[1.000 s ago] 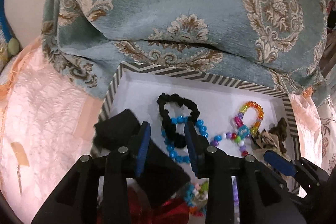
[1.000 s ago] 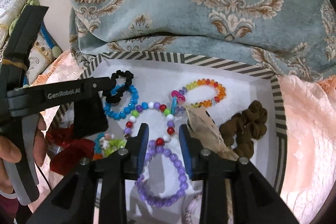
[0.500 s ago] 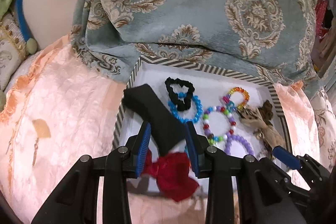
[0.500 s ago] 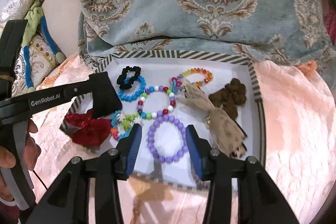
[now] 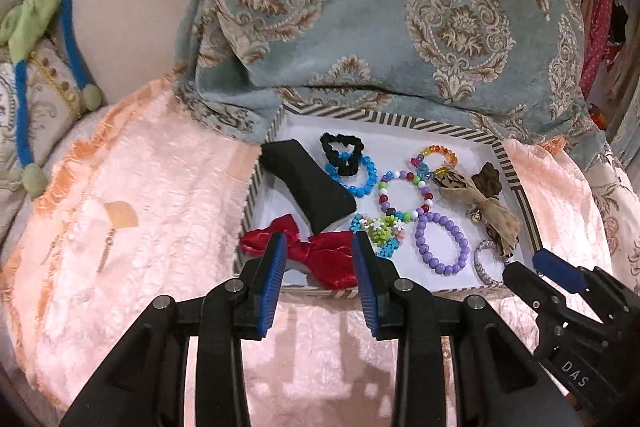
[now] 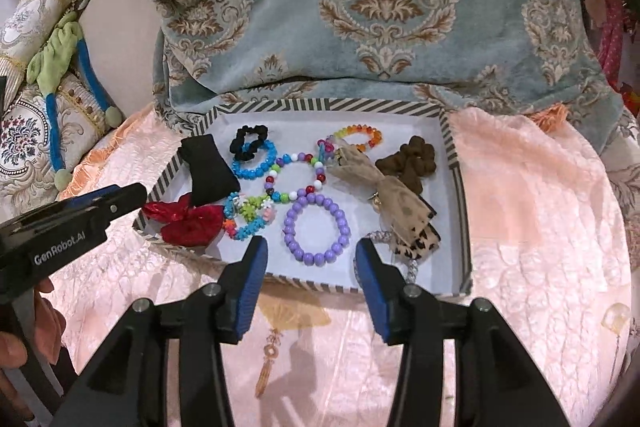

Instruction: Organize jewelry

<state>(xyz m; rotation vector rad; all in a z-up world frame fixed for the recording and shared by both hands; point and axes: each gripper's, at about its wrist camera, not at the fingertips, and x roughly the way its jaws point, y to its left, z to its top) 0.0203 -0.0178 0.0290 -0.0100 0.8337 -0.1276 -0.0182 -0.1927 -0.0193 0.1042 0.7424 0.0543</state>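
Note:
A striped-rim white tray (image 6: 454, 163) (image 5: 514, 167) holds bead bracelets and hair ties. In it lie a purple bracelet (image 6: 316, 227) (image 5: 440, 247), a blue bracelet (image 6: 256, 161) under a black scrunchie (image 6: 248, 141), a multicolour bracelet (image 6: 296, 175), a rainbow bracelet (image 6: 358, 135), a brown scrunchie (image 6: 412, 163), a leopard bow (image 6: 400, 207), a red bow (image 6: 188, 219) (image 5: 316, 251) and a black pouch (image 6: 208, 171) (image 5: 308, 183). My left gripper (image 5: 318, 283) is open and empty, near the tray's front edge by the red bow. My right gripper (image 6: 310, 287) is open and empty, before the purple bracelet.
The tray rests on a pink bedspread (image 6: 540, 227). A blue-grey patterned blanket (image 6: 360, 7) lies bunched behind the tray. Patterned pillows with green and blue cord (image 6: 60, 67) sit at far left. The left gripper's arm (image 6: 72, 219) shows in the right wrist view.
Both grippers have drawn back and up from inside the tray to its front edge, and both have opened wider. The whole tray now shows.

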